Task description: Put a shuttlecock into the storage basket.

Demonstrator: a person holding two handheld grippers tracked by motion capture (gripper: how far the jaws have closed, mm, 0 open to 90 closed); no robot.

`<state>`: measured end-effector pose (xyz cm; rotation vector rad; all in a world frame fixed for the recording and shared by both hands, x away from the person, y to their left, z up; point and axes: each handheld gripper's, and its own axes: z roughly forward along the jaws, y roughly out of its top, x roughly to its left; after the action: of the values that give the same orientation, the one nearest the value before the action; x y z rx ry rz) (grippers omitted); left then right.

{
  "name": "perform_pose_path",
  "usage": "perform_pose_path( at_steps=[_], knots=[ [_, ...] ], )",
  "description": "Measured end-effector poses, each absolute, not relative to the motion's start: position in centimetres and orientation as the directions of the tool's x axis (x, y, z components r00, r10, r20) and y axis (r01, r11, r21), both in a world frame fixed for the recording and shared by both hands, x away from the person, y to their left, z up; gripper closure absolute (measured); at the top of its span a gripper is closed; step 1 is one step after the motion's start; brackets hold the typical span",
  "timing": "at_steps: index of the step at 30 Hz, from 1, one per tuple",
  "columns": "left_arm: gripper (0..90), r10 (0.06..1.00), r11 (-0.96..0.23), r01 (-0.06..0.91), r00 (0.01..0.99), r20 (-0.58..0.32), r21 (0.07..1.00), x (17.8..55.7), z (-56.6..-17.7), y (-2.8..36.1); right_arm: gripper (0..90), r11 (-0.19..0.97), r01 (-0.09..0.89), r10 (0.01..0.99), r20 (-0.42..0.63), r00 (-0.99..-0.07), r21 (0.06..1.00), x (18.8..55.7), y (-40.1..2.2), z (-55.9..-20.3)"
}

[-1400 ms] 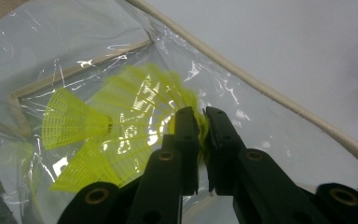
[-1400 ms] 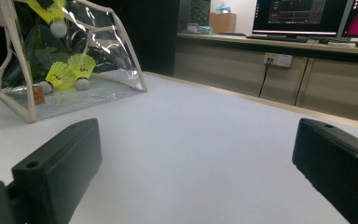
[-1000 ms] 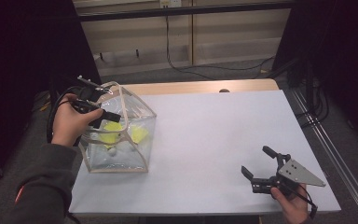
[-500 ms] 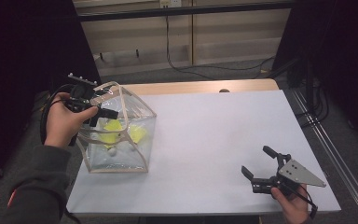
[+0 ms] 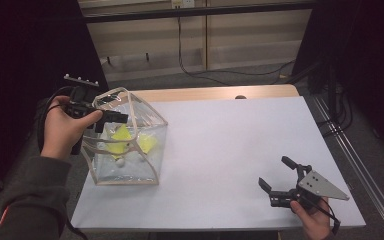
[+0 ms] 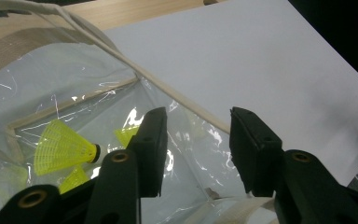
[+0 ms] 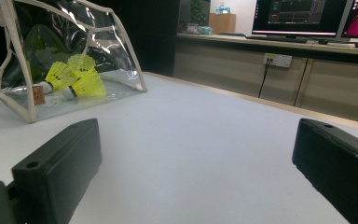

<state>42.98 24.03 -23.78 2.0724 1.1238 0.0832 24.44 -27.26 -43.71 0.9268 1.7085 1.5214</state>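
A clear plastic bag (image 5: 147,120) with cream trim stands at the table's left, with yellow shuttlecocks (image 5: 121,139) inside. My left gripper (image 5: 115,118) hovers at the bag's upper rim, held from the left by a hand. Its jaws have just been opening. In the left gripper view the left gripper (image 6: 196,116) is open, the bag's trim (image 6: 168,91) and clear wall run across the gap, and the pads do not press them. A shuttlecock (image 6: 60,147) lies below inside. My right gripper (image 5: 276,178) rests open near the front right, nothing between its jaws (image 7: 196,135).
The white table top (image 5: 230,135) stretches between the bag and the right hand. A wooden edge runs along the back. In the right gripper view the bag (image 7: 107,28) and shuttlecocks (image 7: 74,74) stand far left, with cabinets and monitors behind.
The left gripper's jaws have spread apart at the bag's rim, and the left hand has shifted slightly left. The right gripper has stayed put.
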Motion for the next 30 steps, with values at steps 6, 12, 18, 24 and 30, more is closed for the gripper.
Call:
perform_pose_path(
  at_steps=[6, 12, 18, 24, 30],
  knots=[
    [45.3, 0.716, -0.32, 0.669, 0.635, -0.292, 0.671, 42.7, -23.6, 23.5, 1.0, 0.071, 0.078, 0.847, -0.018, -0.531, 0.994, 24.4, -27.3, -43.7],
    [38.4, 0.698, -0.306, 0.652, 0.65, -0.302, 0.694, 42.3, -23.7, 23.2, 1.0, 0.069, 0.077, 0.848, -0.017, -0.531, 0.995, 24.4, -27.3, -43.7],
    [32.8, 0.672, -0.302, 0.638, 0.67, -0.316, 0.708, 41.8, -23.9, 22.5, 1.0, 0.066, 0.079, 0.848, -0.015, -0.529, 0.995, 24.4, -27.2, -43.7],
    [27.9, 0.659, -0.307, 0.621, 0.686, -0.31, 0.721, 41.3, -24.3, 21.9, 1.0, 0.069, 0.076, 0.849, -0.019, -0.528, 0.995, 24.4, -27.3, -43.6],
    [23.5, 0.637, -0.311, 0.612, 0.702, -0.319, 0.727, 40.9, -24.6, 21.2, 1.1, 0.069, 0.076, 0.847, -0.019, -0.531, 0.995, 24.4, -27.2, -43.6]
  ],
)
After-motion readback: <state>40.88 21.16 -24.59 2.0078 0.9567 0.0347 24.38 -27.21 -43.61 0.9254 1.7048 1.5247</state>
